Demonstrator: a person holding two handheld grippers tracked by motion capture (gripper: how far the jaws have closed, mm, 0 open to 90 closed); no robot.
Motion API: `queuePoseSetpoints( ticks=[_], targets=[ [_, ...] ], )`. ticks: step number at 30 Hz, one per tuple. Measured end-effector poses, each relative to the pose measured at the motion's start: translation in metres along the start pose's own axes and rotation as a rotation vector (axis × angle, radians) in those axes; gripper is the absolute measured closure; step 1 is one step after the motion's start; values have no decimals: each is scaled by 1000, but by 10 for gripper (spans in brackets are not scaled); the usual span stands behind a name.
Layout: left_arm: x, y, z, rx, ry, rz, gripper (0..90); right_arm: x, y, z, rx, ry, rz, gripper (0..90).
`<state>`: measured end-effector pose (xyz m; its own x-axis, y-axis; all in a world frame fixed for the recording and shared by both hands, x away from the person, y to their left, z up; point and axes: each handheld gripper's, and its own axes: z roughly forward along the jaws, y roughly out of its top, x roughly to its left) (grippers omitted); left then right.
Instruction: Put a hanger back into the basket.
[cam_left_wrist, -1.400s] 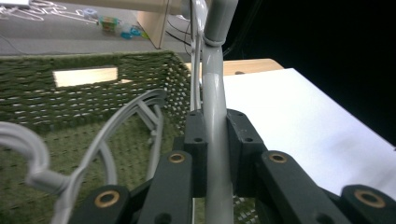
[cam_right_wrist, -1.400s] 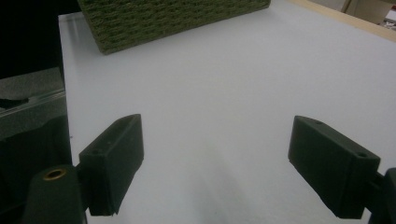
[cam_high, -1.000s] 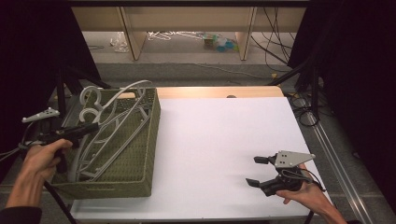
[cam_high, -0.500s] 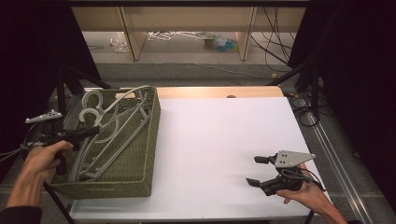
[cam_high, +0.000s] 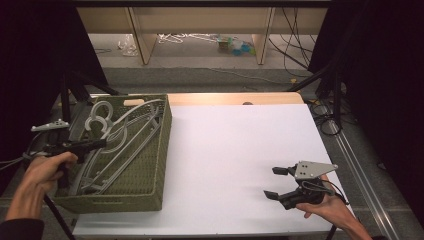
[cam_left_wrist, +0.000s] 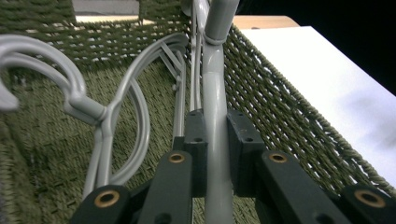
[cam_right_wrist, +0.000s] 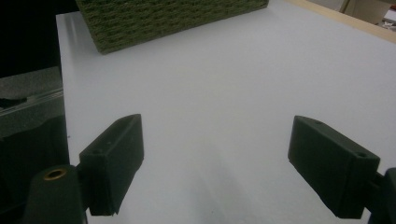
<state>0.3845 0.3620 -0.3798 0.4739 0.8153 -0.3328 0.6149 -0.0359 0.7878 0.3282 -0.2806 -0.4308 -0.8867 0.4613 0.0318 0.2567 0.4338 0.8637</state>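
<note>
Your left tool is clenched on a grey plastic hanger: in the left gripper view its two black jaws sit tight against either side of the hanger's rounded bar, which runs straight up between them. That hanger lies inside the green woven basket at the left side of the white table, close along the basket's right-hand wall, and its far end rises above the basket rim. A second grey hanger rests on the basket floor just to the left of the gripped one, its hook curling toward the left wall; whether the two touch cannot be told. In the high view the hangers lie in an overlapping heap that fills most of the basket, with hooks toward the far left corner. Your left hand holds the tool from outside the basket's left wall, reaching over the rim. Your right tool is released, its jaws spread wide with nothing between them, held low over bare table near the front right corner, well apart from the basket. In the right gripper view the open jaws frame plain white surface, and a corner of the basket stands far ahead.
</note>
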Motion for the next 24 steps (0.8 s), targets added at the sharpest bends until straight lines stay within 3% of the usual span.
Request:
queuePoseSetpoints(
  ticks=[8,12,16,19,24],
  targets=[
    [7,-10,18,76,23,-52,789,1,0,1,4,1,0,190],
    [9,-12,17,65,41,-73,781,0,-1,1,5,1,2,190],
    [13,-13,17,64,117,-108,759,0,0,1,4,3,-2,190],
    [15,-14,16,93,176,-92,752,0,0,0,4,2,-2,190],
    [16,-14,11,56,271,-112,700,0,-1,1,5,3,0,189]
  ],
)
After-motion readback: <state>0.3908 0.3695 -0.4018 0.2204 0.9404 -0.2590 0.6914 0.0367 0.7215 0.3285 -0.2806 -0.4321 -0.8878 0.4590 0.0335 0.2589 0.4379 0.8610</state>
